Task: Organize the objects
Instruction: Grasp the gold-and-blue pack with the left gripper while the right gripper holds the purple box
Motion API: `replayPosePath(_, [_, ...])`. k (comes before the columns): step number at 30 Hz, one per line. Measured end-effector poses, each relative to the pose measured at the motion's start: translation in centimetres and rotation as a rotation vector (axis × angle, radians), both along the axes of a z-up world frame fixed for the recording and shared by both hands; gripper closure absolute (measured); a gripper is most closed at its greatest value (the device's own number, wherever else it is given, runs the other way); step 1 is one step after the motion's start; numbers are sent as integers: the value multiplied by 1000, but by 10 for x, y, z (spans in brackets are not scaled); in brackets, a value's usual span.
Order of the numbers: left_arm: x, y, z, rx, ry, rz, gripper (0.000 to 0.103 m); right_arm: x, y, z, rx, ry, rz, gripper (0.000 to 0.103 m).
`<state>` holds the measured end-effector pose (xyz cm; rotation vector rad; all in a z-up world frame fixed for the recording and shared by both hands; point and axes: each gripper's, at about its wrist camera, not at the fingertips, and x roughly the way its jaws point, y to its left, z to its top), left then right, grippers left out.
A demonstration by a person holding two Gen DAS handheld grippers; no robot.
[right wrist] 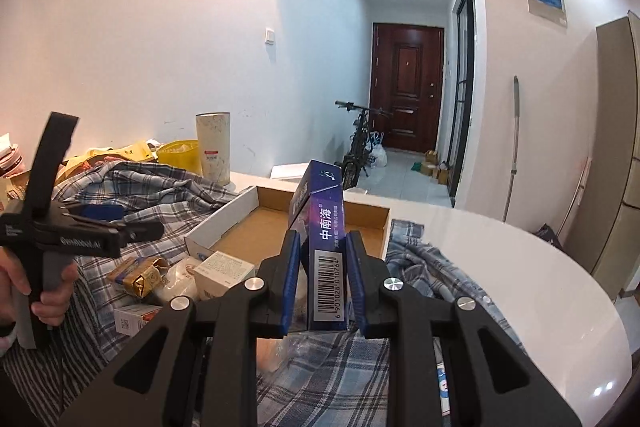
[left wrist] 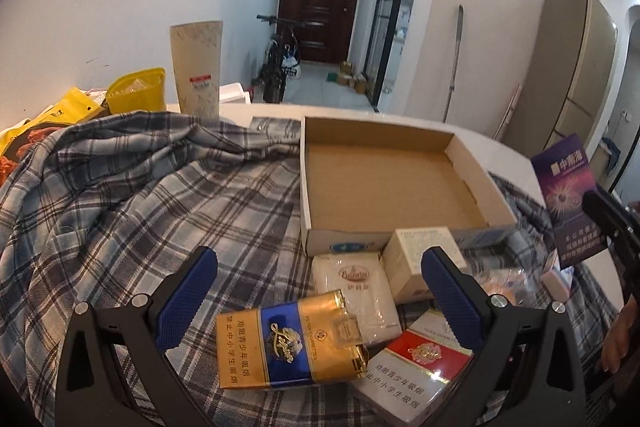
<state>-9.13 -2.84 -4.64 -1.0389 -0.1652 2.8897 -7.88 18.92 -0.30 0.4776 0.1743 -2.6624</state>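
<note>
Right gripper (right wrist: 322,263): jaws pinching purple pack (right wrist: 320,223), lifted lower centre for the cardboard tray (right wrist: 224,223).
Left gripper (left wrist: 320,291): jaws spread, poised over gold pack (left wrist: 288,343).

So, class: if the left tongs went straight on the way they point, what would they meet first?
Most likely the gold and blue cigarette pack, which lies on the plaid cloth between the open left tongs. Depth is unclear; the white pack lies just beyond.
</note>
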Motion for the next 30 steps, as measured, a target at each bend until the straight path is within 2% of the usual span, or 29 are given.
replayPosePath(3, [-4, 6, -8, -55, -49, 13, 0, 0, -2, -3, 10, -4, -3, 81])
replayPosePath(6, [-11, 0, -17, -85, -115, 86, 0, 2, 2, -5, 13, 0, 0, 81])
replayPosePath(10, [-23, -19, -36, 9, -261, 128, 0, 3, 1, -5, 21, 4, 1, 81])
replayPosePath(15, [-31, -24, -52, 62, -352, 114, 0, 1, -1, -8, 29, -9, 8, 81])
replayPosePath(17, [-30, -22, -52, 62, -352, 109, 3, 1, -2, -8, 34, -8, 10, 81])
replayPosePath(18, [-29, -21, -52, 62, -344, 108, 14, 1, -3, -8, 36, -9, 10, 81])
replayPosePath(23, [-23, -21, -43, 61, -293, 113, 16, 2, -2, -8, 38, -5, 3, 81])
replayPosePath(30, [-4, -10, -12, 25, -81, 78, 16, 4, 1, -6, 26, 12, -11, 81])
